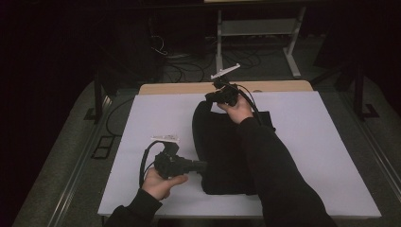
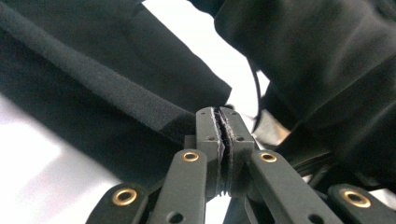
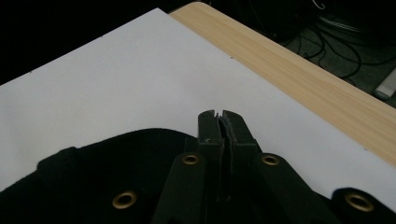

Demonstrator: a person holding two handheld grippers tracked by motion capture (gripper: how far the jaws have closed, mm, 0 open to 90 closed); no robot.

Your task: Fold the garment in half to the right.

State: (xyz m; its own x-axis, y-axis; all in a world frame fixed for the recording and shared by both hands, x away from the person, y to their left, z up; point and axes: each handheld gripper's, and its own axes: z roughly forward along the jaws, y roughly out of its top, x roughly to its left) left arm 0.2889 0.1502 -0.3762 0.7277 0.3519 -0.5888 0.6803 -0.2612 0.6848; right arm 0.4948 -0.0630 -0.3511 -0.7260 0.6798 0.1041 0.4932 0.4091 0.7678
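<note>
Black fabric garment (image 1: 222, 151) lies on the white-covered worktop (image 1: 142, 118), roughly folded into a compact block near the centre, its far edge seen in the right gripper view (image 3: 116, 154). Left tool (image 1: 201, 165) has jaws pressed together at the garment's near-left edge, seemingly pinching a thin bit of cloth (image 2: 140, 116), though I cannot confirm it; right tool (image 1: 210, 96) has jaws together at the far corner, grip on fabric unclear. Judgement: folding looks partly done, with final squaring and release left.
</note>
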